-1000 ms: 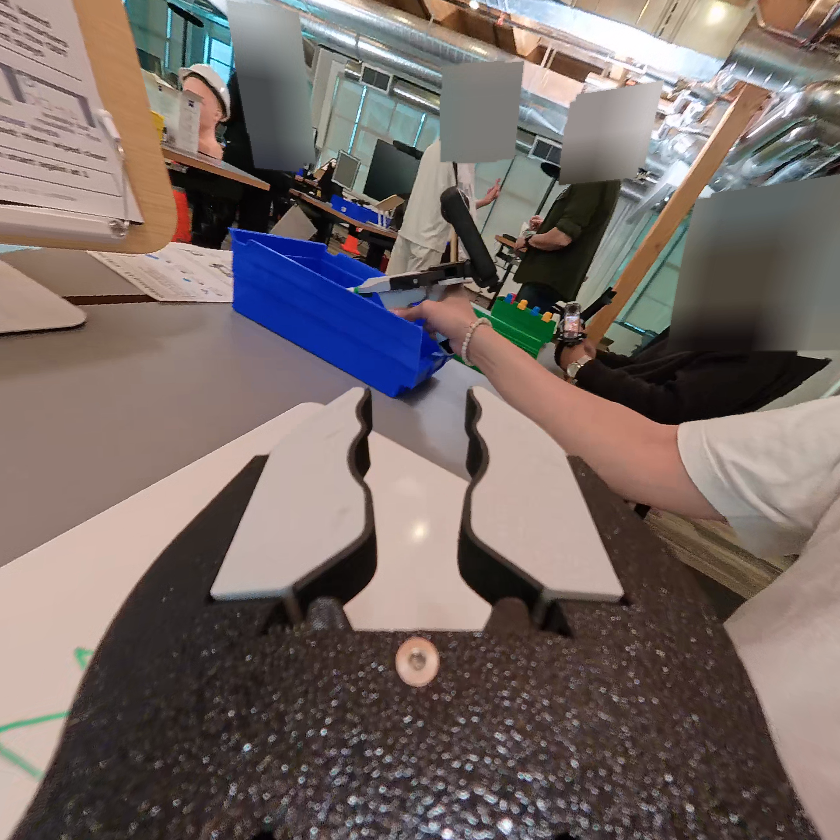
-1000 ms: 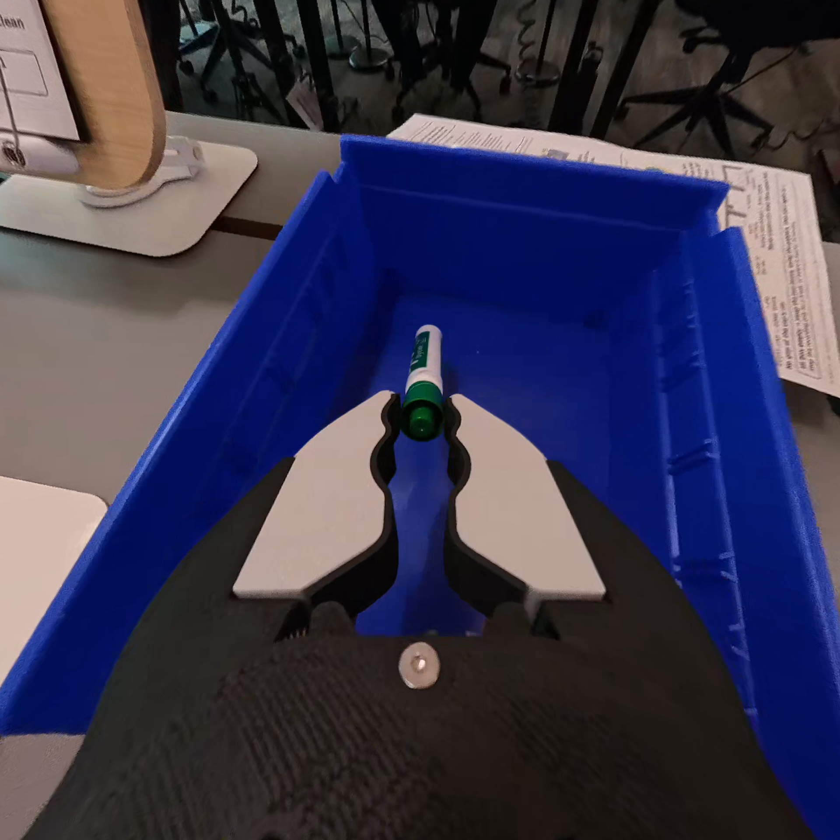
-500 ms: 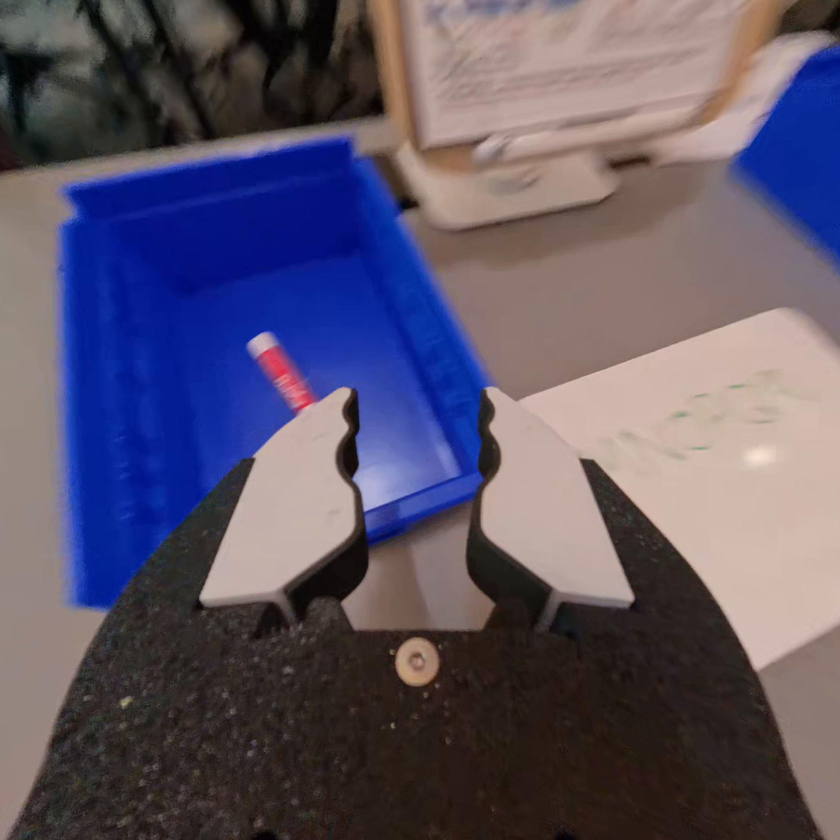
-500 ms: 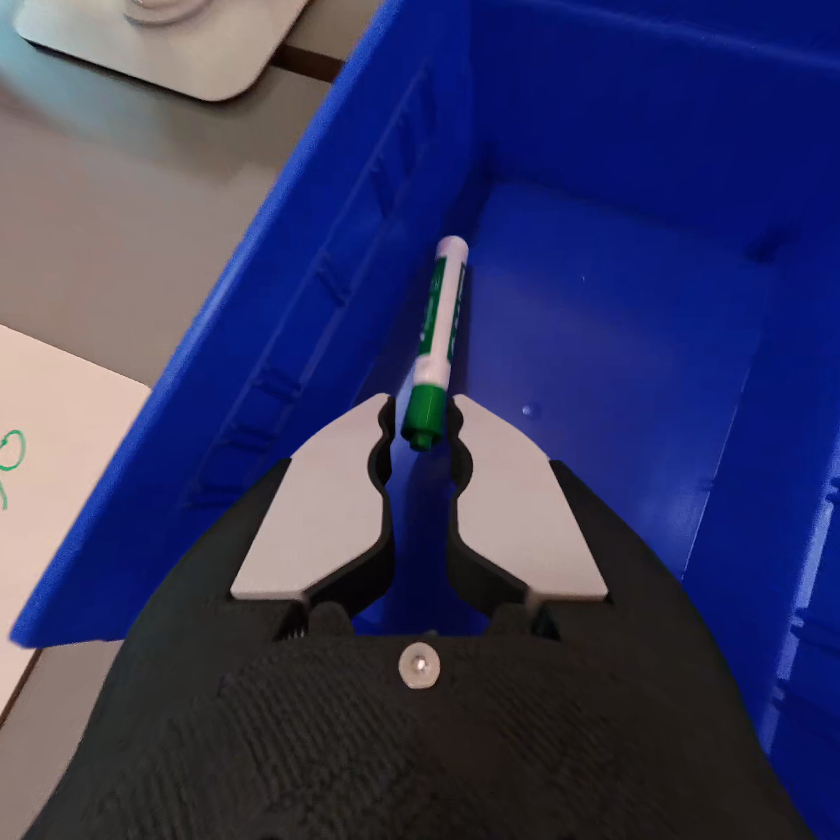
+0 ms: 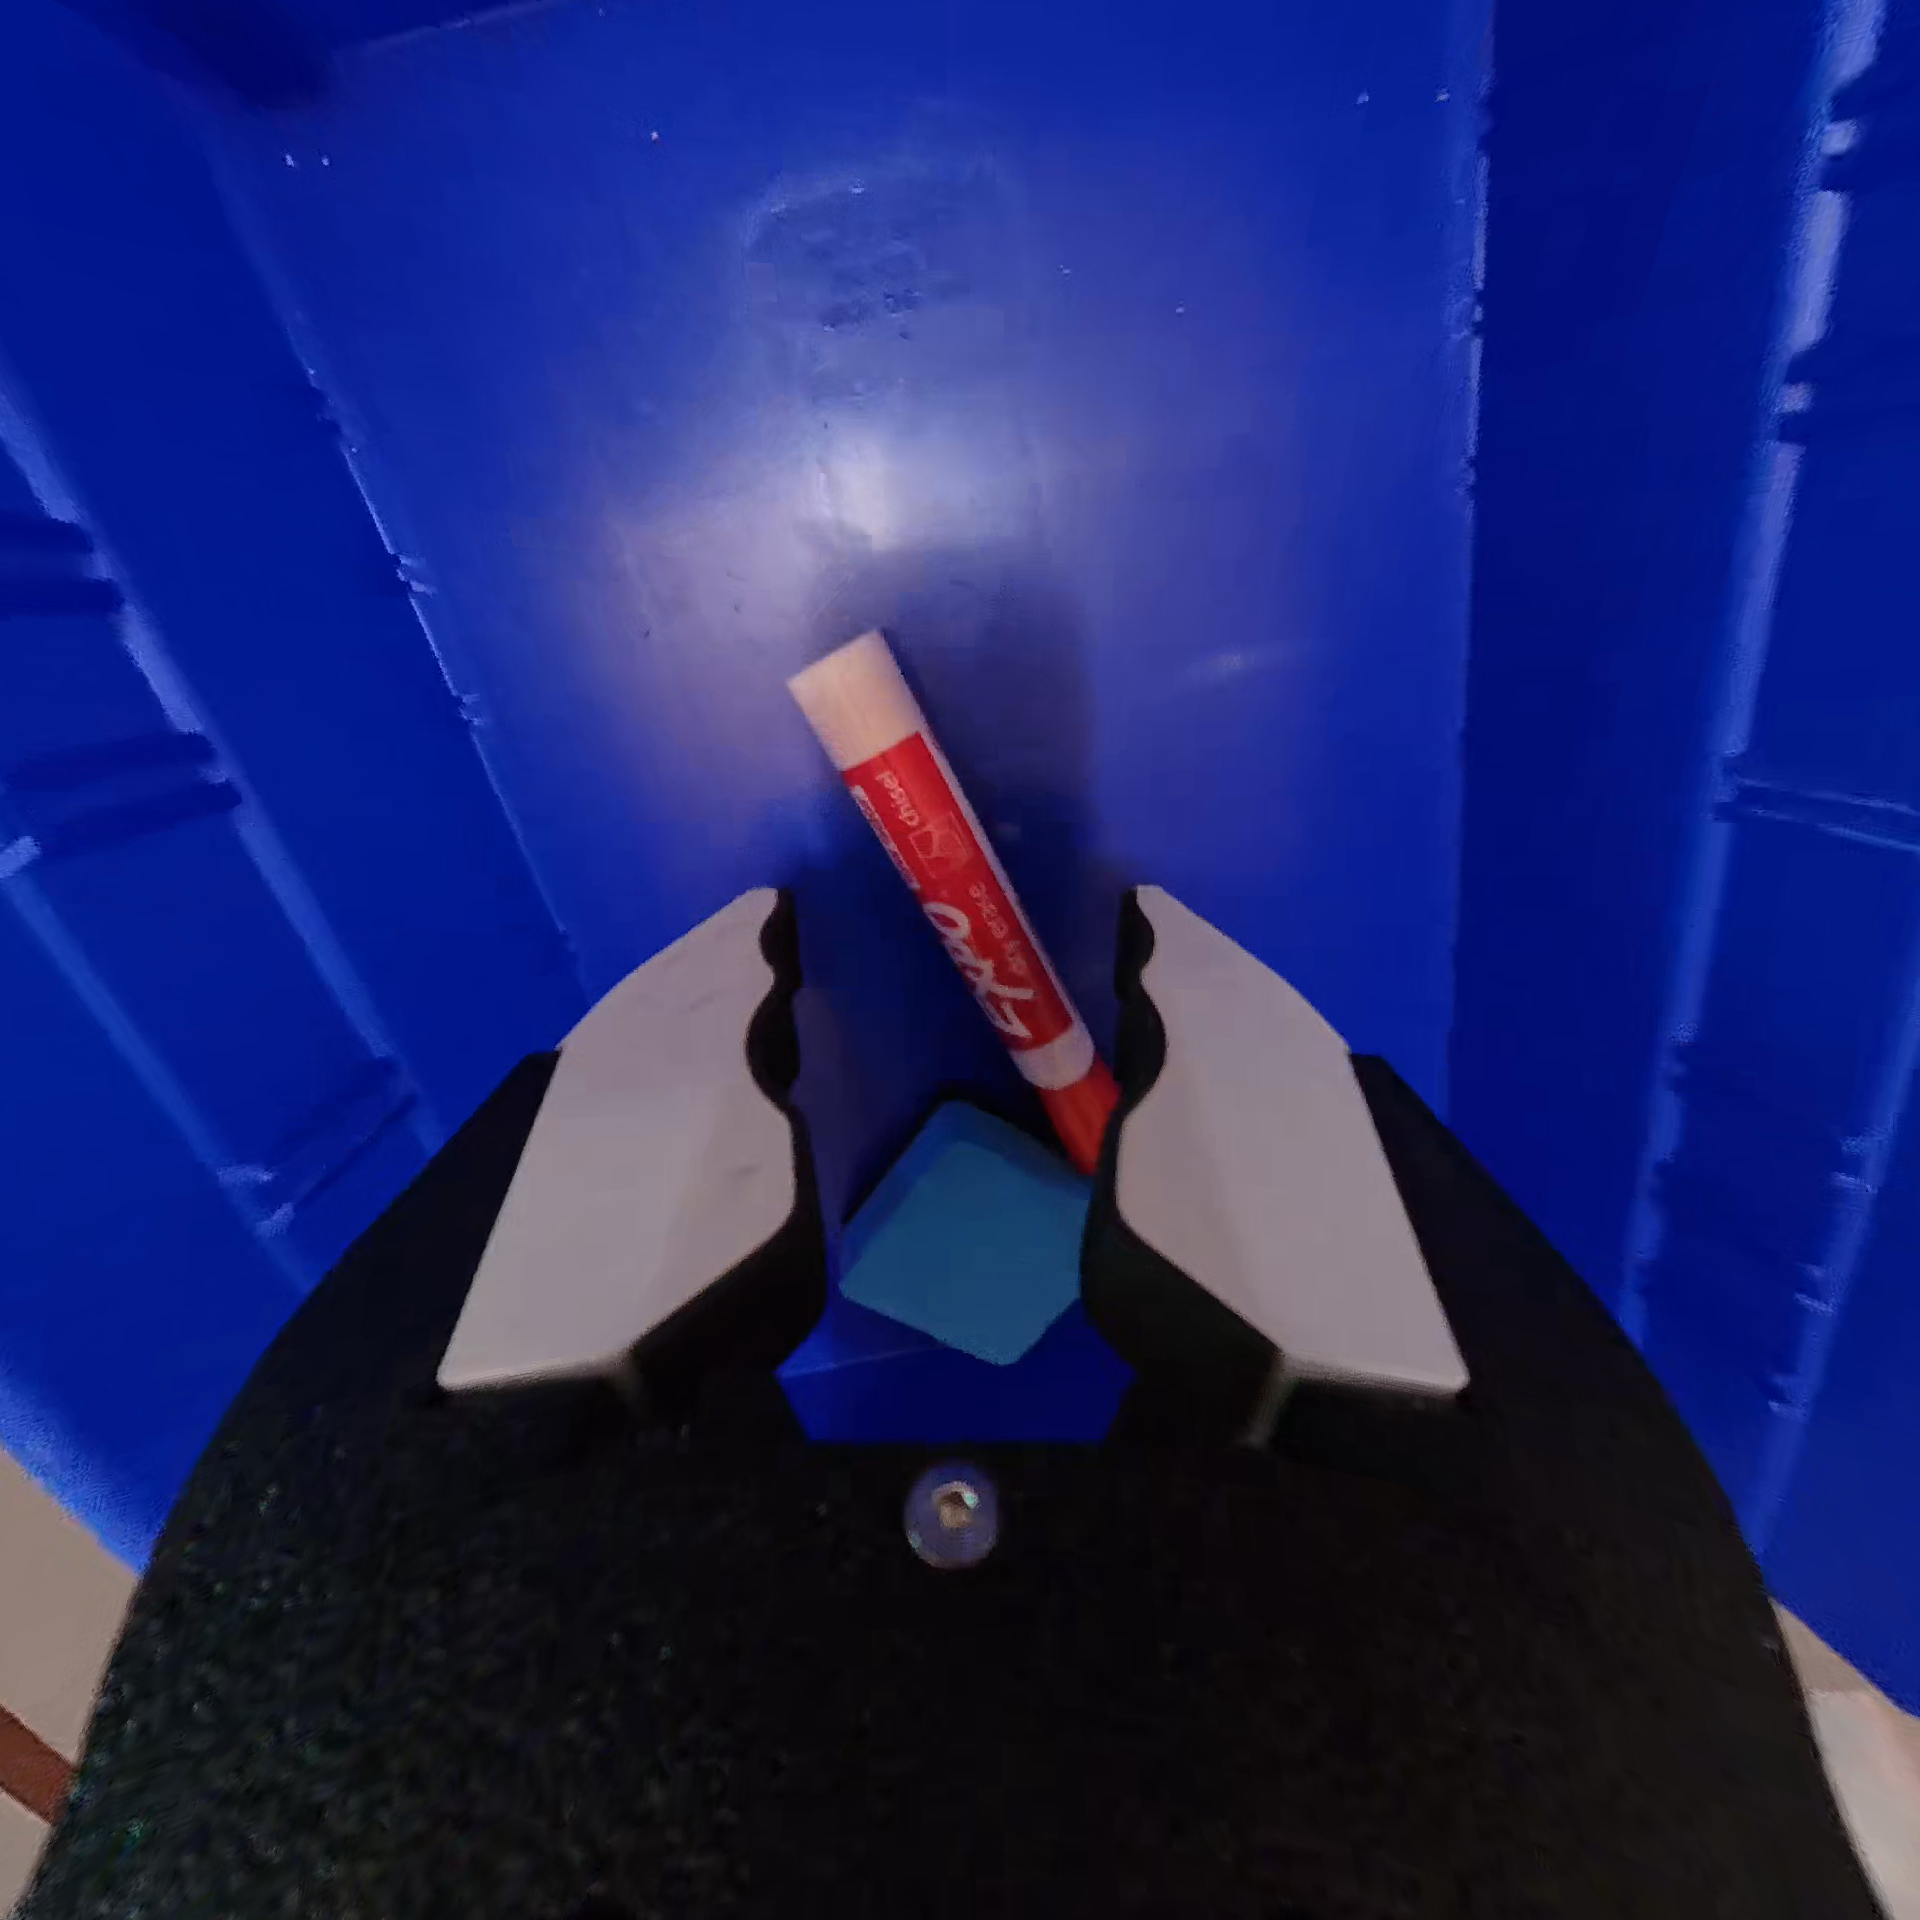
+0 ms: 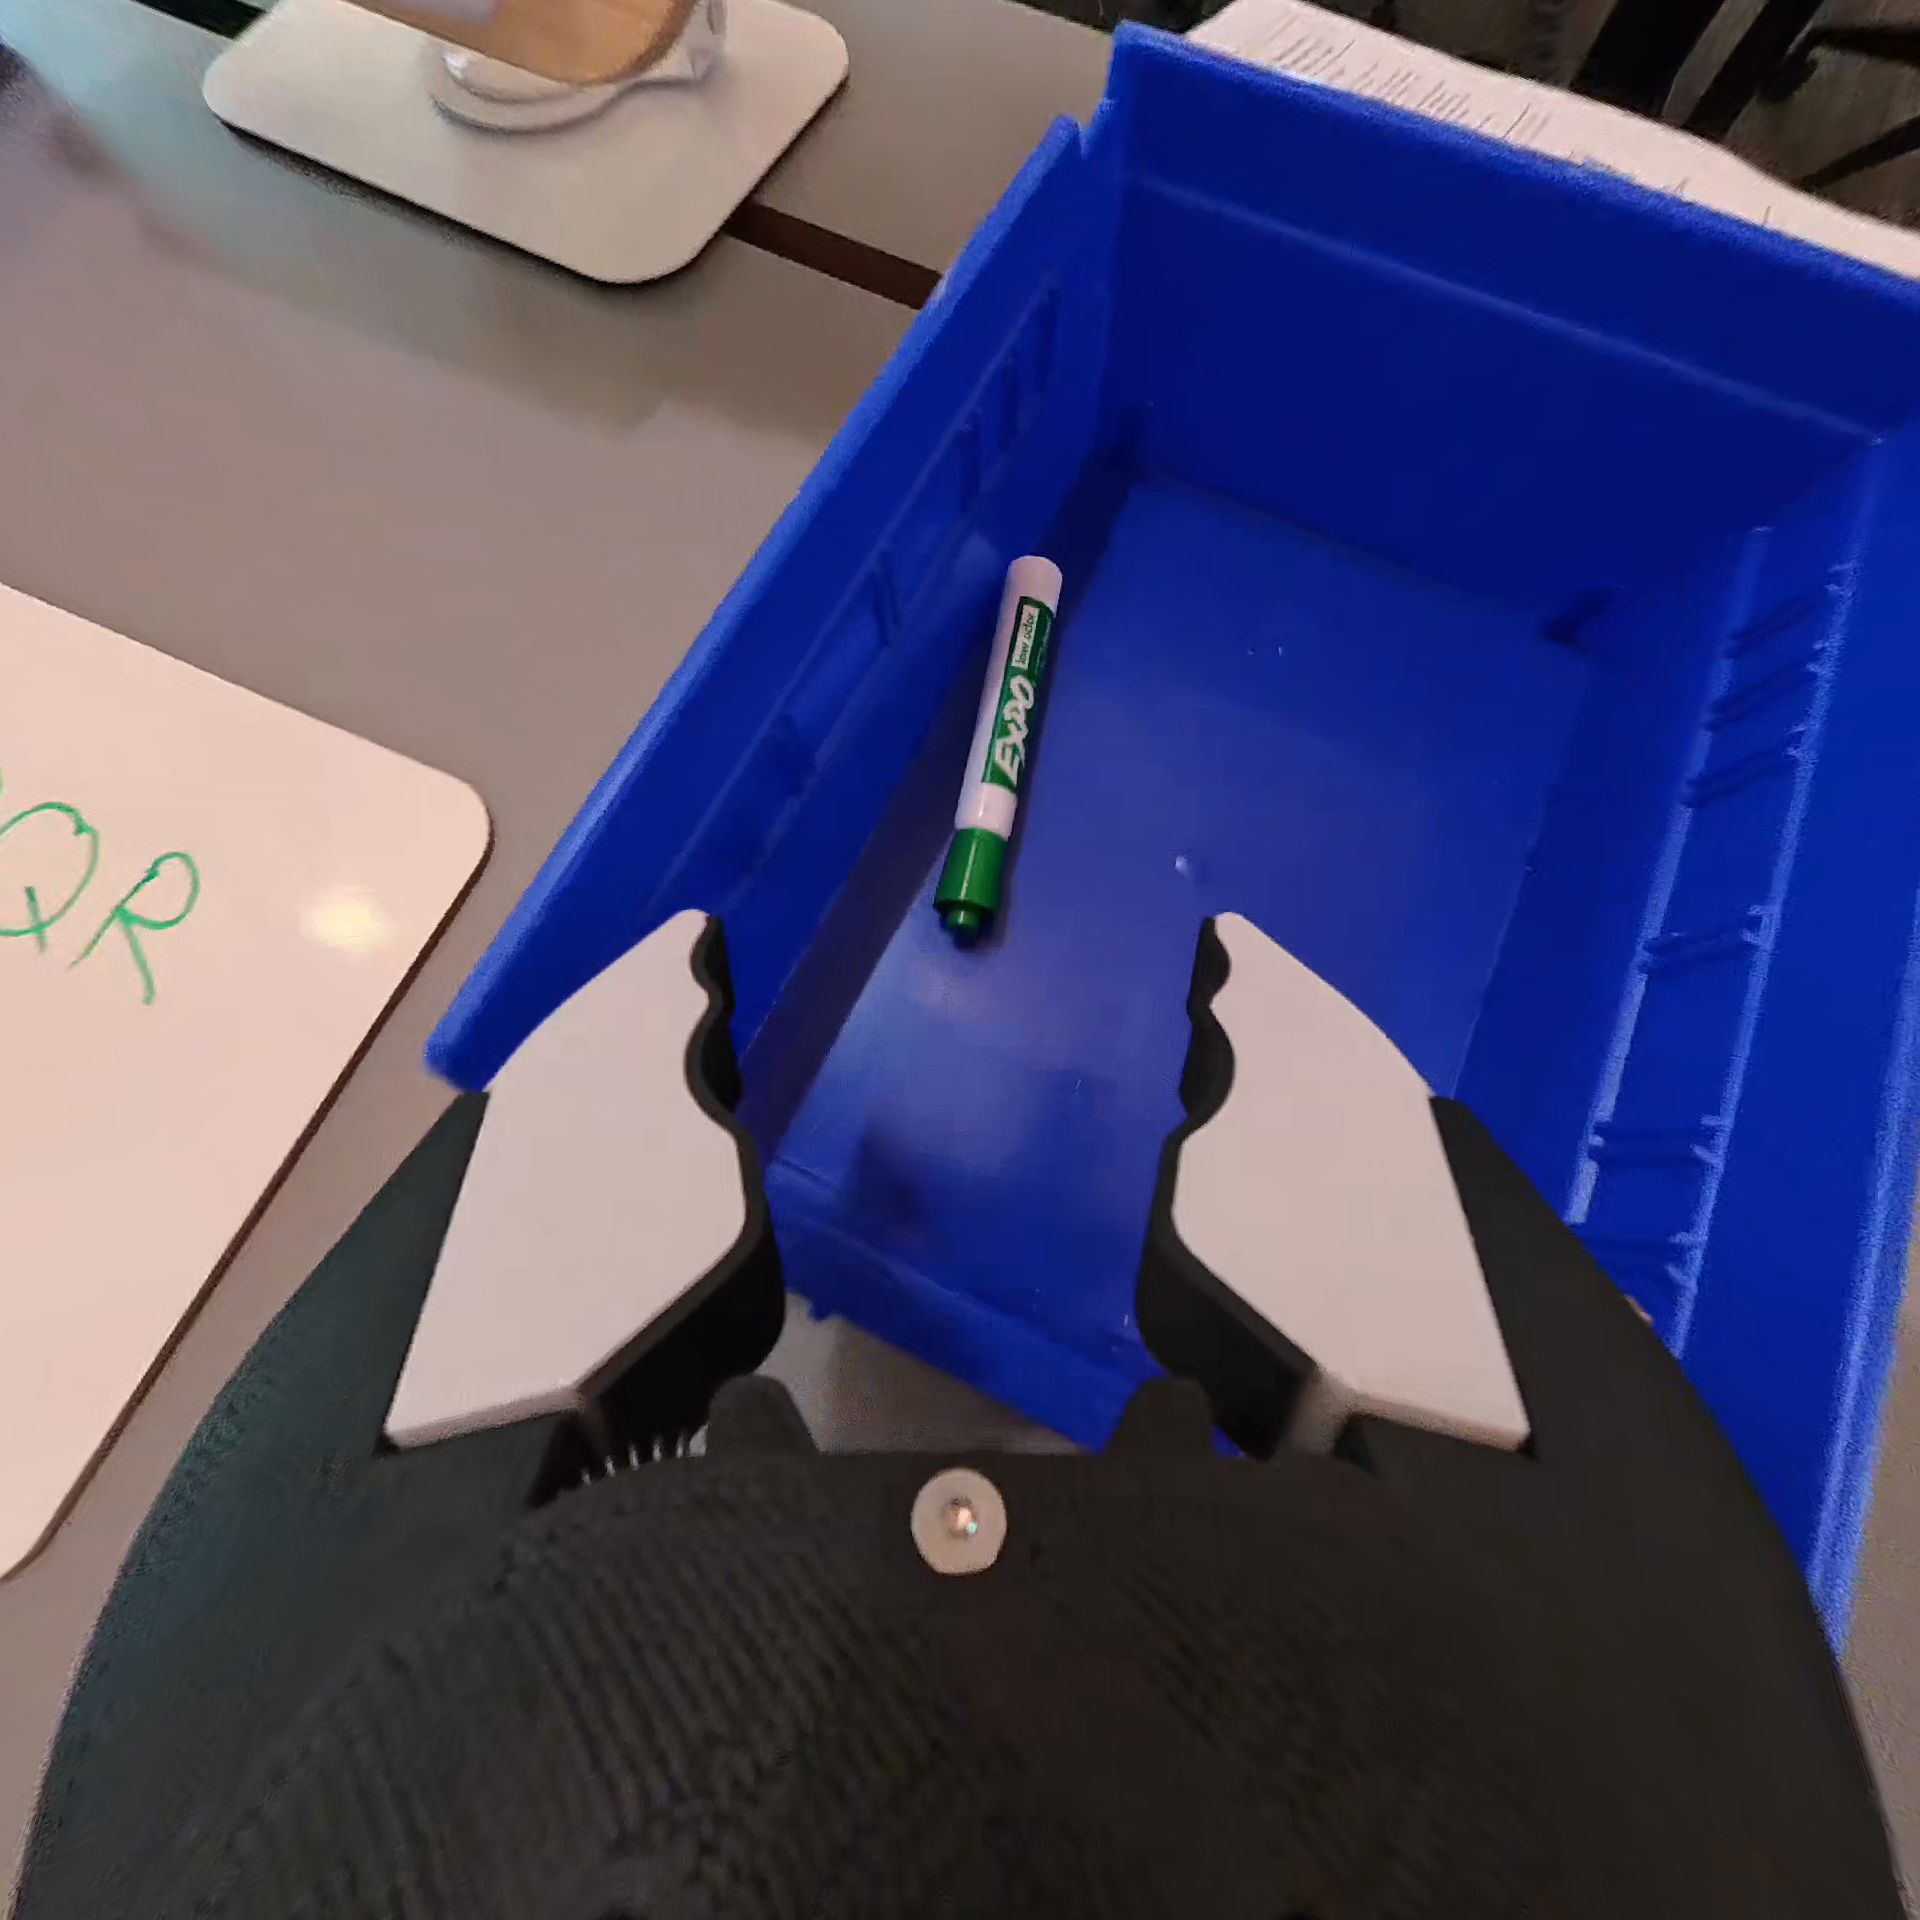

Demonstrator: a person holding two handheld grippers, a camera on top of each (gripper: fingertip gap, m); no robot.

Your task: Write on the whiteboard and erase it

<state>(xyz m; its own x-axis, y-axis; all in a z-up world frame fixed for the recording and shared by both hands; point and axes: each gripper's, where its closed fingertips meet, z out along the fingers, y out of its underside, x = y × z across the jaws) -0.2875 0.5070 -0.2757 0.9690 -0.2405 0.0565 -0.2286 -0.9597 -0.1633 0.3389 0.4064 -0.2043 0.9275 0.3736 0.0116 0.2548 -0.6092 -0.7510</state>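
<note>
Down inside one blue bin [image 5: 1039, 364], the left gripper [image 5: 951, 1023] gapes around a blue eraser block [image 5: 966, 1252] beside a red marker [image 5: 940, 883], needing only to close, while the right gripper [image 6: 961, 1023] hangs wide apart and empty above the green marker [image 6: 1003, 748] lying in the other bin [image 6: 1507, 343], writing apparently done on the whiteboard [image 6: 187, 1039].

Left bin: red-barrelled marker [image 5: 951, 914] and light-blue cube [image 5: 961, 1252] crowd the blue plastic bin's floor [image 5: 623, 436].
Right bin: green-capped marker [image 6: 1000, 748] hugs the second blue bin's left wall [image 6: 831, 582]; floor beside it lies free.

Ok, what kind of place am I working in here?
Probably an office or workshop desk: a grey table holds a small whiteboard with green writing, a blue storage bin with a green marker, and printed sheets behind.
</note>
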